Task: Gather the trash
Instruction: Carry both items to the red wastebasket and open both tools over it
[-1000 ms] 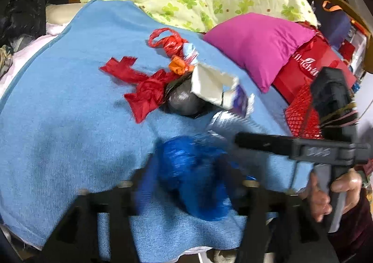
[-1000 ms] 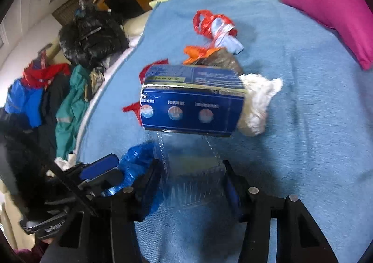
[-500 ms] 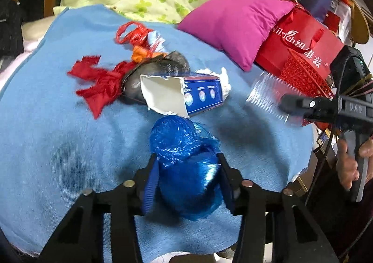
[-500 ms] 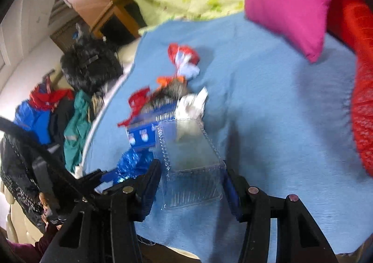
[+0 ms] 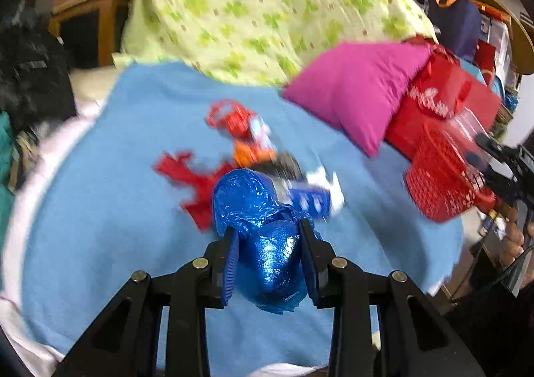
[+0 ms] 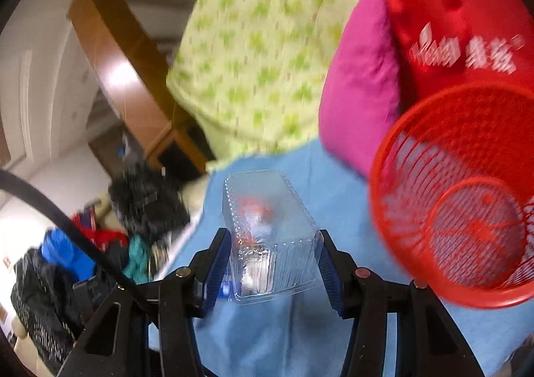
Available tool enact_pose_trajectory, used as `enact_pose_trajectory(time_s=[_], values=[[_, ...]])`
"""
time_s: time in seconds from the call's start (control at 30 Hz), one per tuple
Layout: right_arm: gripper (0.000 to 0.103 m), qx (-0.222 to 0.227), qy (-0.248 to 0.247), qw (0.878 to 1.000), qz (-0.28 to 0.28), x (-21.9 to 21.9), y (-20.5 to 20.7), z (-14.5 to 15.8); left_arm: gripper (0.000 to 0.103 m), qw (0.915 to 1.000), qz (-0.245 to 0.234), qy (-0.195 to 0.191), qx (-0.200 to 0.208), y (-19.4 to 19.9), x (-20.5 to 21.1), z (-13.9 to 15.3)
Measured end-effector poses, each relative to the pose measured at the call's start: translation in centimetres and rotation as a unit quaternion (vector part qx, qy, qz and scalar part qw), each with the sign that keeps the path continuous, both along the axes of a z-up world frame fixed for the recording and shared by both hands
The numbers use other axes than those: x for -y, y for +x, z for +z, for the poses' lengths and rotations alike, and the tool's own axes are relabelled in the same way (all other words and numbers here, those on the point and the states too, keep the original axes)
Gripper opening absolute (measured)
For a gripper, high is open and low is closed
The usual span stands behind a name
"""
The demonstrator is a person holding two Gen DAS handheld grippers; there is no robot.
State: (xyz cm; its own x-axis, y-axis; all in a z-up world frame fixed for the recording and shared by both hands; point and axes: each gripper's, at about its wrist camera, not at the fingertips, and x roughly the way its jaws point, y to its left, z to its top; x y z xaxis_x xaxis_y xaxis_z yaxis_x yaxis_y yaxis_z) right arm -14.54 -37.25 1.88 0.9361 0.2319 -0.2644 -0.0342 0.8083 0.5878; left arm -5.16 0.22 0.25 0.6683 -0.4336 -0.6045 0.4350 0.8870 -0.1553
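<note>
My left gripper (image 5: 268, 236) is shut on a crumpled blue plastic bag (image 5: 263, 236), held above the blue blanket (image 5: 100, 210). My right gripper (image 6: 273, 243) is shut on a clear plastic box (image 6: 267, 230), held just left of a red mesh basket (image 6: 460, 203); the basket also shows in the left wrist view (image 5: 444, 176), with the right gripper (image 5: 480, 156) at its rim. More trash lies on the blanket: red plastic scraps (image 5: 190, 176), a red bag (image 5: 233, 120), an orange piece (image 5: 250, 151), a blue carton (image 5: 310, 200) and white tissue (image 5: 328, 181).
A magenta pillow (image 5: 353, 89) and a red paper bag (image 5: 444, 103) sit at the blanket's right. A green flowered quilt (image 5: 253, 9) is heaped behind. Dark clothes (image 6: 147, 203) pile up on the left. A wooden bed frame (image 6: 116, 56) stands behind.
My right gripper has swung right with the clear box, up to the red basket. My left gripper has lifted the blue bag and shut tighter on it.
</note>
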Motion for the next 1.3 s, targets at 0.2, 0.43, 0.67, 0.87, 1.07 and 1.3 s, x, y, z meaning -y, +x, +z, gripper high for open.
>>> enact_pose_trajectory(time_s=[0.2,0.43,0.67,0.87,1.07,1.3], values=[[0.057,0.024,0.046,0.994,-0.094,4.4,-2.8,0.5,0.036,0.9979,-0.043,0.003,0.048,0.0,3.4,4.6],[0.057,0.028,0.103,0.981,-0.162,9.4,-5.8,-0.9,0.037,0.9839,-0.163,0.006,0.074,-0.3,14.8,8.3],[0.061,0.023,0.152,0.968,-0.201,12.9,-7.0,-2.3,0.041,0.9677,-0.24,0.029,0.073,-0.3,26.0,9.1],[0.08,0.025,0.194,0.957,-0.215,14.2,-7.5,-3.0,0.062,0.9607,-0.269,0.048,0.05,0.3,31.7,8.2],[0.08,0.05,0.142,0.969,-0.197,12.0,-6.7,-0.8,0.064,0.9653,-0.247,0.05,0.069,0.6,27.8,8.6],[0.082,0.095,-0.003,0.991,-0.098,3.7,-4.0,2.8,0.072,0.9915,-0.087,0.049,0.083,4.3,12.3,7.9]])
